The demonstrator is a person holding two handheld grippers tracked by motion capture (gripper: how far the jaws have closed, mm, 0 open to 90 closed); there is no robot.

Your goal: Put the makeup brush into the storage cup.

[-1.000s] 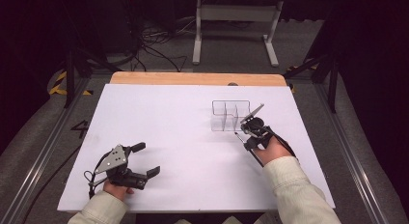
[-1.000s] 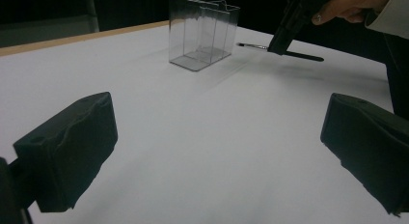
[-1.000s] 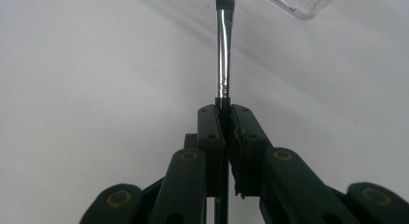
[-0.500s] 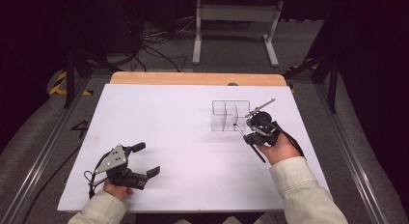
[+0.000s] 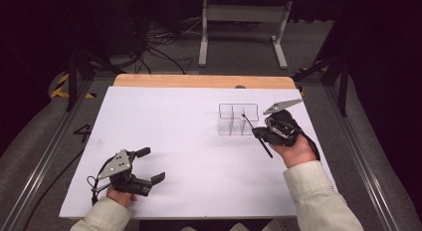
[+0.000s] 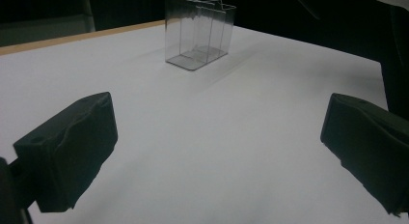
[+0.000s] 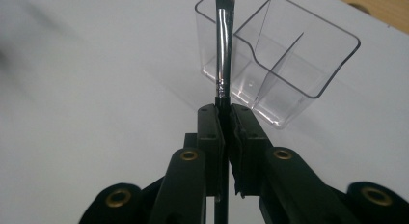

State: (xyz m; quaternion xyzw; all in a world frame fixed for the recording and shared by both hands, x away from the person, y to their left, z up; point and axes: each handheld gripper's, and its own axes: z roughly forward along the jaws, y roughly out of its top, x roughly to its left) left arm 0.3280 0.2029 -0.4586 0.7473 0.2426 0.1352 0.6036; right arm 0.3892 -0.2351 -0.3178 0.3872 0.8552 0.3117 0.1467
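I'm working in what looks like a lab or recording studio: dark surroundings, a white sheet on a wooden counter, cables tangled across the grey floor, striped tape, and a metal stand behind.

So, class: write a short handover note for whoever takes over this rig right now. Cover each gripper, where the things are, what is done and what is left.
Right gripper: jaws shut on the brush, held by its handle, bristle end pointing toward the clear organizer.
Left gripper: jaws open, holding nothing, near the front left of the table.
Clear organizer: upright on the right half of the table, its compartments look empty.
Done: brush is picked up, clear of the table.
Left: probably lower the brush into a compartment, then release.
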